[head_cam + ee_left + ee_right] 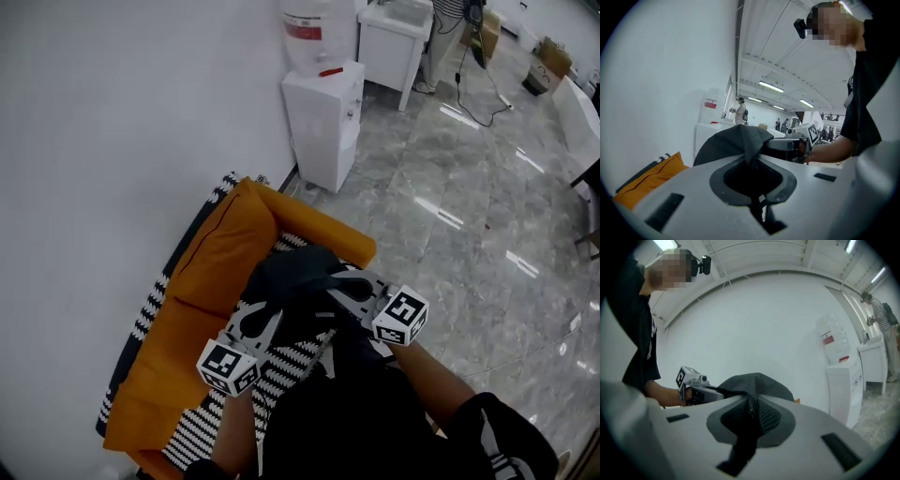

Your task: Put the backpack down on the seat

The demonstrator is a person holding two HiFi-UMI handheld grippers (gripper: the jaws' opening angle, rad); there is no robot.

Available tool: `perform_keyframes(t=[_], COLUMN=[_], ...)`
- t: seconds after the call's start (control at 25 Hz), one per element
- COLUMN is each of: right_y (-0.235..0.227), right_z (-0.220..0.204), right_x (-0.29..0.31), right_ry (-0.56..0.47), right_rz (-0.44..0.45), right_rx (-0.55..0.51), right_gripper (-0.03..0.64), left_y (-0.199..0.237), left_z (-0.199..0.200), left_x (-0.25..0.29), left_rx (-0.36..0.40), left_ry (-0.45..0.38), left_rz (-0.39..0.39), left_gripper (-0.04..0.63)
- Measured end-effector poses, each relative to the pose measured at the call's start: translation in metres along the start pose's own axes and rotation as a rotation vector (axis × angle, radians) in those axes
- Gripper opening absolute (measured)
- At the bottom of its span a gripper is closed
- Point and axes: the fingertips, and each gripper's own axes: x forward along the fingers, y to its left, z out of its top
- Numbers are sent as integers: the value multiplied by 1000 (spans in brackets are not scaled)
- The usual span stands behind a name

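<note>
A dark grey backpack (295,281) hangs above the seat of an orange sofa (216,272) with a black-and-white striped cover (286,370). My left gripper (258,328) is shut on the backpack's fabric at its left side, and my right gripper (352,292) is shut on its right side. In the left gripper view the backpack (736,143) bulges up from between the closed jaws. The right gripper view shows the backpack (757,385) and a mesh strap pinched the same way, with the other gripper (693,385) opposite.
A white wall runs along the sofa's left. A white water dispenser (323,122) stands past the sofa's far end, a white cabinet (394,42) behind it. Grey marble floor (469,206) spreads to the right. A person (739,111) stands far off by the dispenser.
</note>
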Motion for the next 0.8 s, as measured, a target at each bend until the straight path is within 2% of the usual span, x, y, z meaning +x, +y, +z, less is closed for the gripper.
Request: perform_keyframes(t=[0.32, 0.56, 0.8], right_y=[-62, -98, -129], right_z=[-22, -45, -67], right_x=[47, 76, 103], right_ry=[70, 116, 157], right_rz=[110, 146, 153], right_rx=[84, 150, 195], right_gripper=[37, 37, 37], left_y=[58, 96, 130], left_z=[-24, -43, -62], left_x=[39, 62, 82], left_rx=[-121, -174, -217], left_ry=[37, 69, 98], left_rz=[122, 184, 215], left_gripper=[26, 26, 26])
